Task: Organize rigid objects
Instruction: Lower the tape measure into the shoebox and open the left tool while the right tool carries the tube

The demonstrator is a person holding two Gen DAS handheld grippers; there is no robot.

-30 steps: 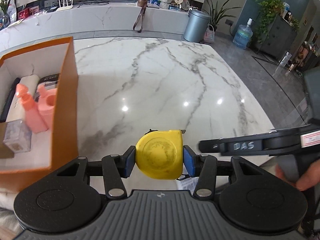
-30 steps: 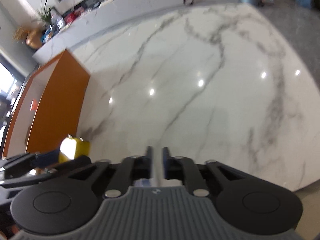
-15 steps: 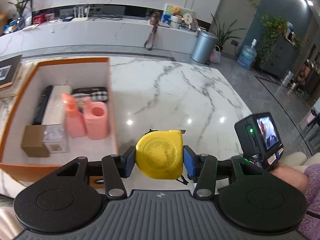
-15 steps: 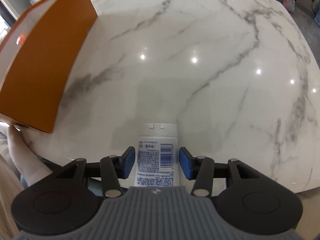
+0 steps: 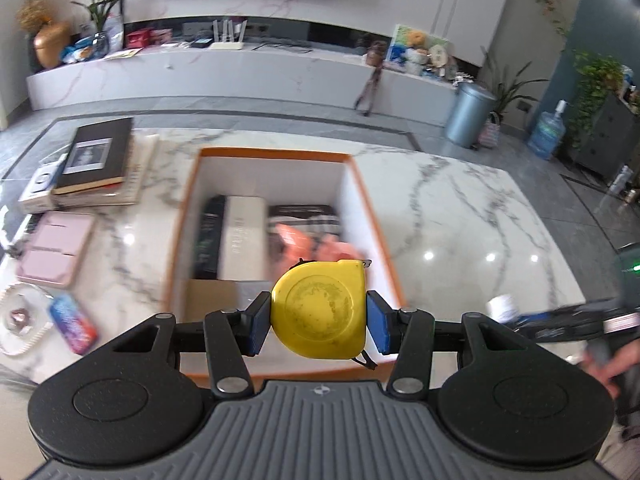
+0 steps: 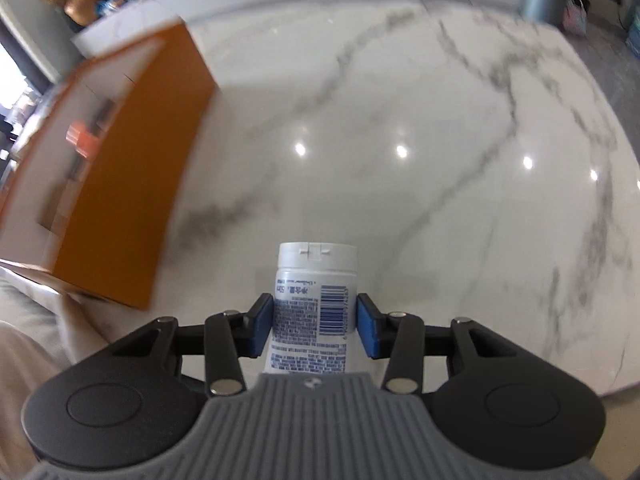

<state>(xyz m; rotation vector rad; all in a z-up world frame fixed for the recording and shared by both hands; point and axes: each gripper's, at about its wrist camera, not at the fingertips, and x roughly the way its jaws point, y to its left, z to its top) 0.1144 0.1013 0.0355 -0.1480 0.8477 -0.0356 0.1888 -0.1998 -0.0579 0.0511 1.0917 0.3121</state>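
Note:
My left gripper is shut on a yellow tape measure and holds it over the near end of the orange box. Inside the box lie a dark box, a cream box and blurred pink bottles. In the right wrist view my right gripper has a white tube with a barcode between its blue pads. Its jaws are closing and both pads touch the tube's sides. The orange box stands to its left. The tube's cap shows at the right of the left wrist view.
Left of the box on the marble table are stacked books, a pink case, a colourful can and a white dish. A person's hand is at the right edge.
The left gripper carried the tape measure up and leftward until the box lay beneath it. The right gripper went from shut and empty to spread around the white tube, then closed onto it.

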